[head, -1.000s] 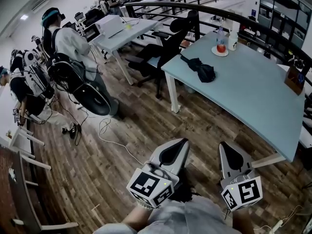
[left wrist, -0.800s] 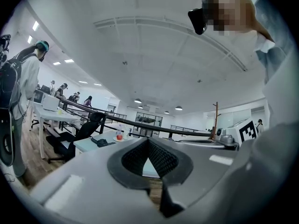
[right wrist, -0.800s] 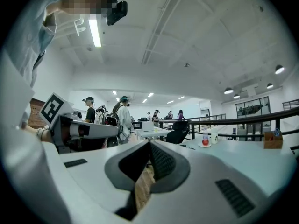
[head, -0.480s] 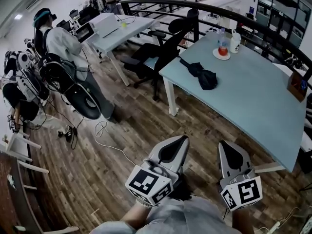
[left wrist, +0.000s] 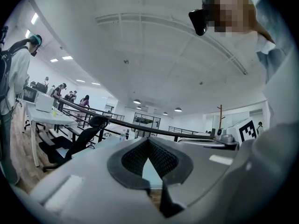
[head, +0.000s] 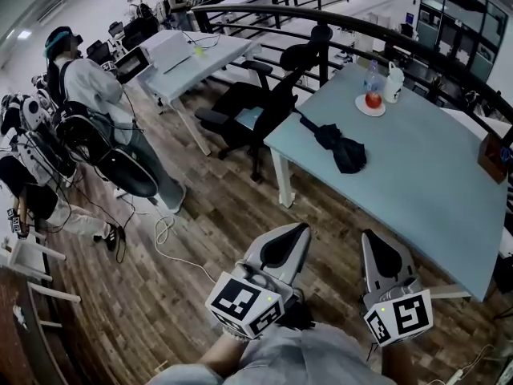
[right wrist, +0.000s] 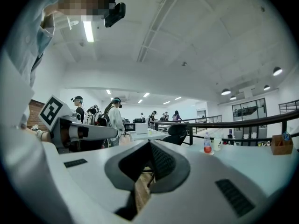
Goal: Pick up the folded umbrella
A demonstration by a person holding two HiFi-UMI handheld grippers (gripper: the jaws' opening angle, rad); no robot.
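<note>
Head view: the folded umbrella (head: 337,144) lies as a dark, loosely bundled shape on the pale blue table (head: 417,183), right of centre in the upper half of the frame and close to the table's left edge. Beyond it, toward the upper right, a bottle (head: 373,93) with red liquid stands on a small plate next to a white jar (head: 393,83). Both are well apart from the umbrella, so a reach from the near side should meet nothing. A black office chair (head: 260,107) is pushed against the table's far-left corner.

The left gripper (head: 300,228) and right gripper (head: 371,236) sit side by side at the bottom of the frame, held level and pointing toward the table, well short of the umbrella. That looks like a carrying posture for the walk in, not a reach. Each gripper's own view shows its jaws closed tip to tip with nothing between them, so they will need to open before any grasp.

Compared with a second ago, the table and umbrella have slid lower and look nearer. The grippers keep the same spot in the frame and the same closed jaws, so the person appears to be approaching.
</note>
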